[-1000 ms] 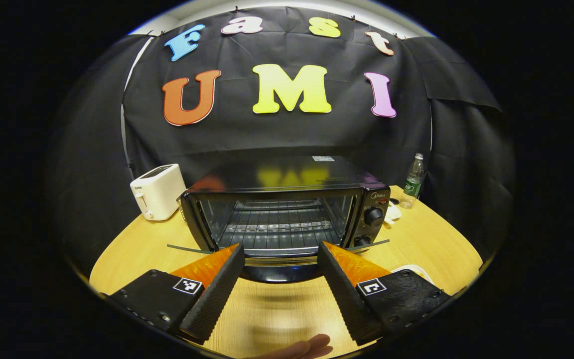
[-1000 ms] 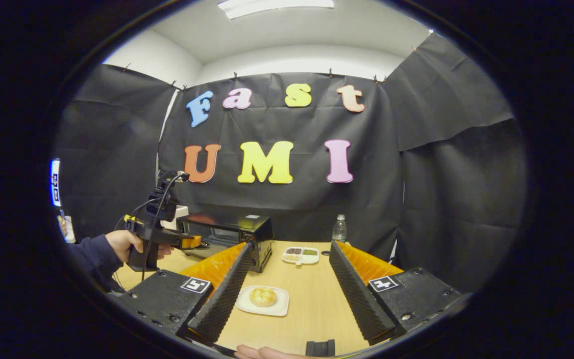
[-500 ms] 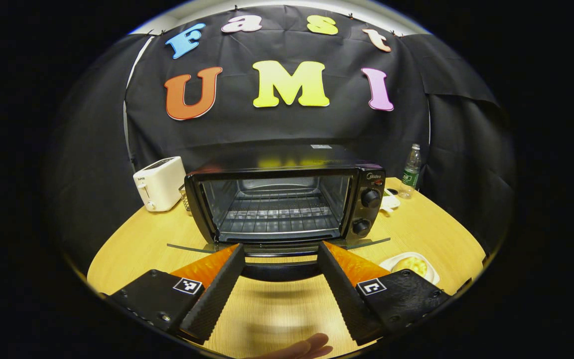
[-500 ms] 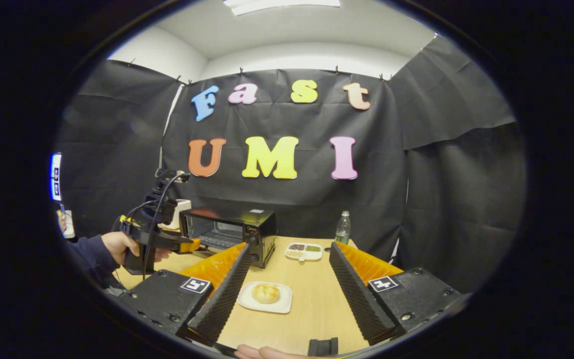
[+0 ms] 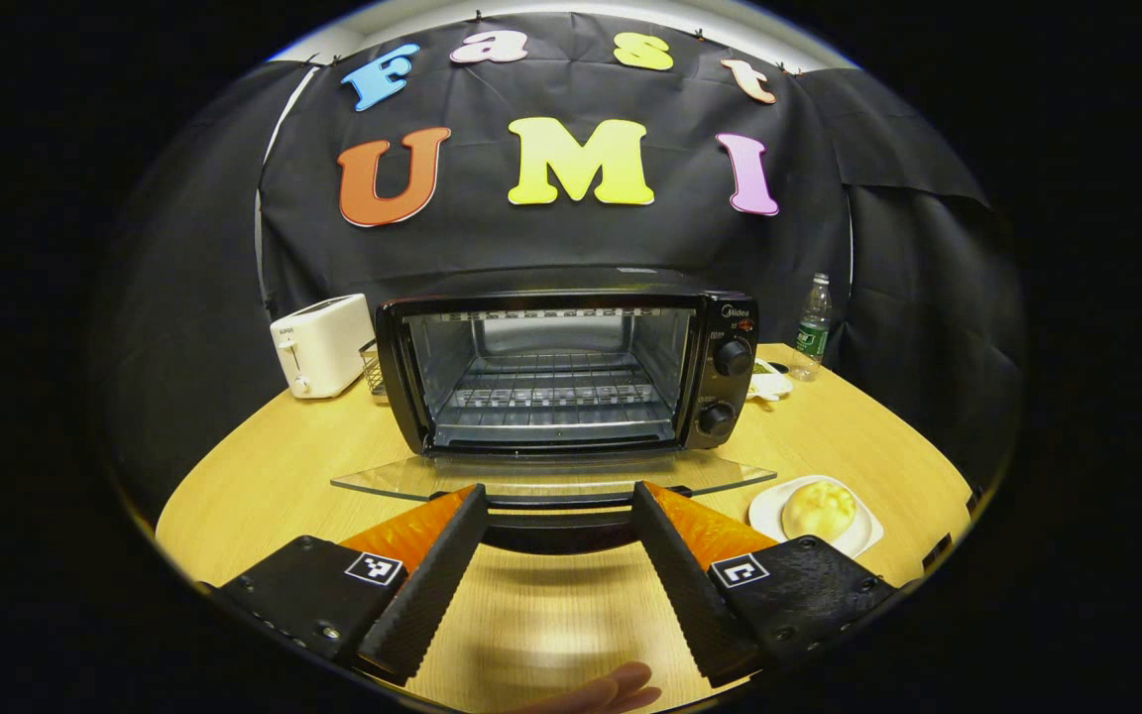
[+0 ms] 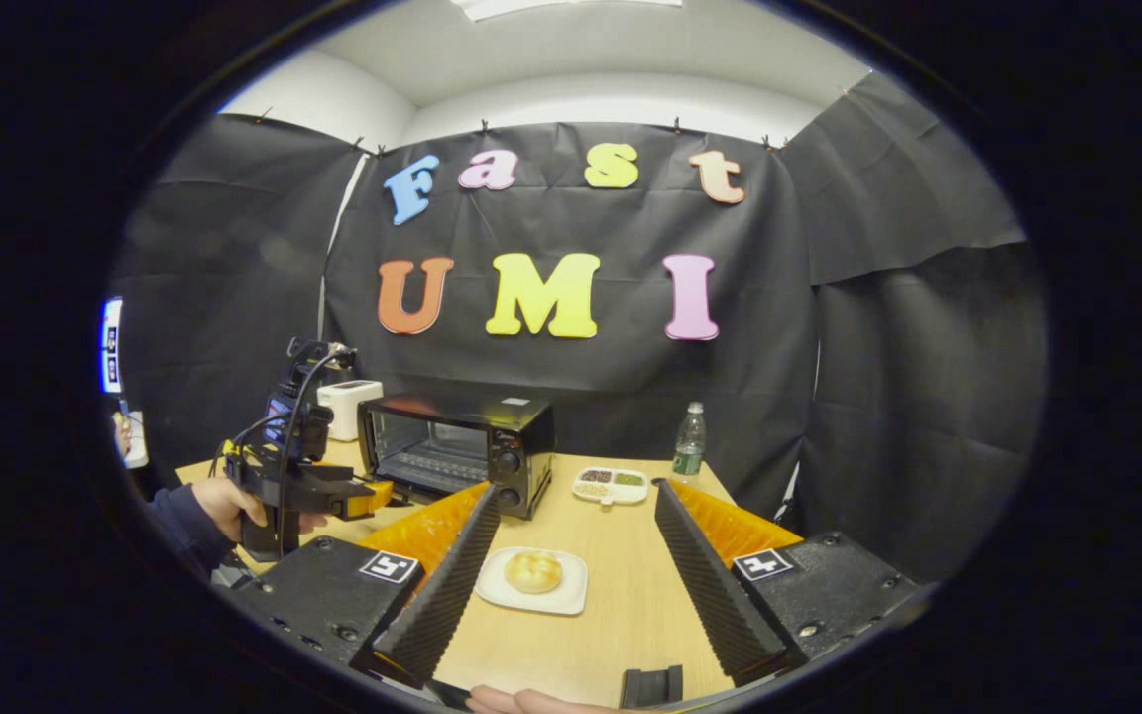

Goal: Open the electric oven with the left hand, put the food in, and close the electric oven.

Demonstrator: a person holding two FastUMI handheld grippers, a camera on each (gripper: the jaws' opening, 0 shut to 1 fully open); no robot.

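Glossy black oven (image 5: 571, 297) (glass door (image 5: 551, 478)); matt wood-look table (image 5: 274, 466).

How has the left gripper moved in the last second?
Yes. The left gripper has dropped and pulled back from the oven, bringing the door down flat.

Bun (image 6: 532, 571) on plate (image 6: 564, 599) (oven (image 6: 457, 451) open) between jaws.

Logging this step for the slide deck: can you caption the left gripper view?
Oven door lowered flat, rack bare; open left tool at its handle; bun waiting on plate.
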